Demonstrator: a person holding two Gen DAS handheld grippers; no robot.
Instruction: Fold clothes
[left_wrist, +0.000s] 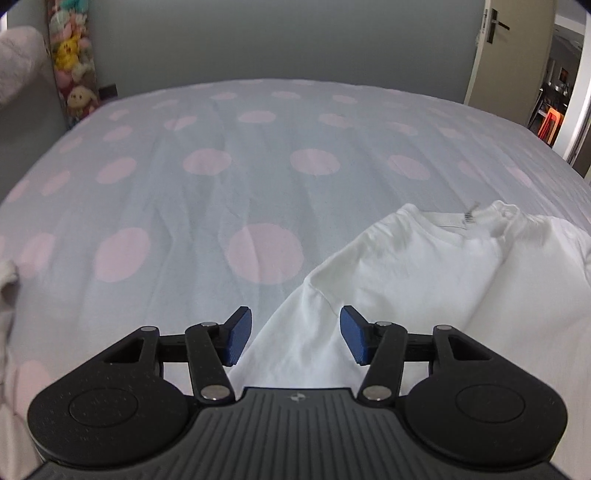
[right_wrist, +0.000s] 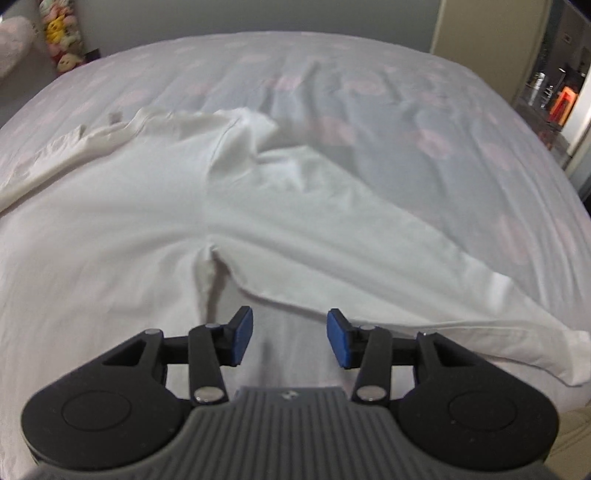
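Observation:
A white long-sleeved shirt (left_wrist: 424, 269) lies spread on the bed, its collar and tag toward the far side. In the left wrist view my left gripper (left_wrist: 295, 336) hovers open over the shirt's left sleeve, blue pads apart with nothing pinched. The right wrist view shows the shirt (right_wrist: 129, 221) from its other side, with the right sleeve (right_wrist: 369, 251) running out toward the lower right. There my right gripper (right_wrist: 290, 338) is open above the cloth just below that sleeve's underarm, holding nothing.
The bed carries a pale sheet with pink dots (left_wrist: 258, 166). A column of plush toys (left_wrist: 74, 62) stands at the back left by the wall. An open door (left_wrist: 517, 48) is at the back right. A bit of another light cloth (left_wrist: 9, 280) shows at the left edge.

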